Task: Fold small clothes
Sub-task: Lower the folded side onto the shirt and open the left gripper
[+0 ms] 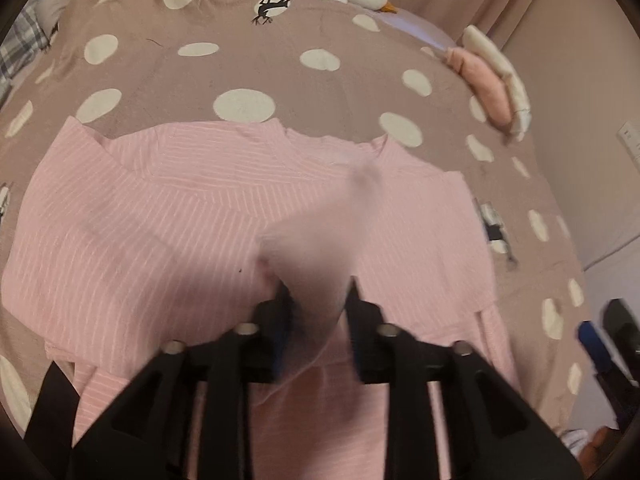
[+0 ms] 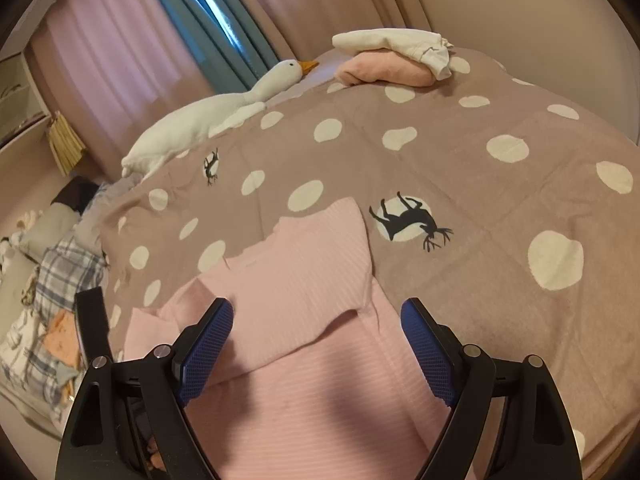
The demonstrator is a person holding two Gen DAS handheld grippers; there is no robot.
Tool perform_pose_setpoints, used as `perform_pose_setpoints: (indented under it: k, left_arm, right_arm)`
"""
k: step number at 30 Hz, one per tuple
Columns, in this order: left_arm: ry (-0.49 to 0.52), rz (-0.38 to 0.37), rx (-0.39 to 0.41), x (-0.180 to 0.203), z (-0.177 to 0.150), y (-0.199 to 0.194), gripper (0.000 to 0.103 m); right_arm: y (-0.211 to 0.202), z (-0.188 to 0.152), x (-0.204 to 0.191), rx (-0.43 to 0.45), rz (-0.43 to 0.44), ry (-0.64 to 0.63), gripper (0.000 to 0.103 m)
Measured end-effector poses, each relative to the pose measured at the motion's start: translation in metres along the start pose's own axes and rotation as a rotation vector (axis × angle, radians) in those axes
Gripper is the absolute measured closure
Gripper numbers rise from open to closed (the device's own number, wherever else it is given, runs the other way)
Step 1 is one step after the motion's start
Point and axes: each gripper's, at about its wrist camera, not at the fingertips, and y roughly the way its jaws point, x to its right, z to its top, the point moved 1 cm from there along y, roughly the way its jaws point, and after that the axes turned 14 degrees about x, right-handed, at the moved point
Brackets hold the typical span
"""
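A pink striped garment lies spread on the spotted bedspread, with its sleeves folded in. My left gripper is shut on a blurred fold of the pink garment and holds it raised over the rest of it. In the right wrist view the same garment lies below my right gripper, which is open and empty, with its blue pads spread just above the cloth. The right gripper also shows at the right edge of the left wrist view.
A stack of folded clothes, pink under white, sits at the bed's far corner. A white plush goose lies along the bed's far edge by the curtains. Plaid bedding lies on the left.
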Motion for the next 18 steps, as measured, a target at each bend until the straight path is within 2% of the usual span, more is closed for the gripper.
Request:
perform_pose_setpoints:
  k: [1,3,4,6,12,18]
  left_arm:
    - [-0.002,-0.019,0.006,0.000,0.002,-0.006,0.062]
    - [-0.002,-0.058,0.036,0.000,0.009,-0.022,0.048]
    - [-0.002,-0.070,0.058,-0.001,0.014,-0.032,0.045]
    - [-0.006,-0.065,0.109,-0.006,0.024,-0.053,0.031]
    - [-0.096,0.057,0.206,-0.054,0.040,-0.098,0.029]
    - [-0.191,0.173,0.235,-0.104,0.034,-0.117,0.029]
  right_arm:
    - [0.000,0.000,0.000,0.000,0.001,-0.001,0.017]
    - [0.000,0.000,-0.002,0.000,0.004,-0.006,0.017]
    - [0.000,0.000,-0.003,-0.001,0.006,-0.009,0.017]
    - [0.002,-0.001,-0.005,-0.005,0.011,-0.014,0.017]
    - [0.014,-0.010,-0.020,-0.064,0.063,-0.044,0.017]
    - [0.042,-0.036,-0.044,-0.186,0.124,-0.067,0.017]
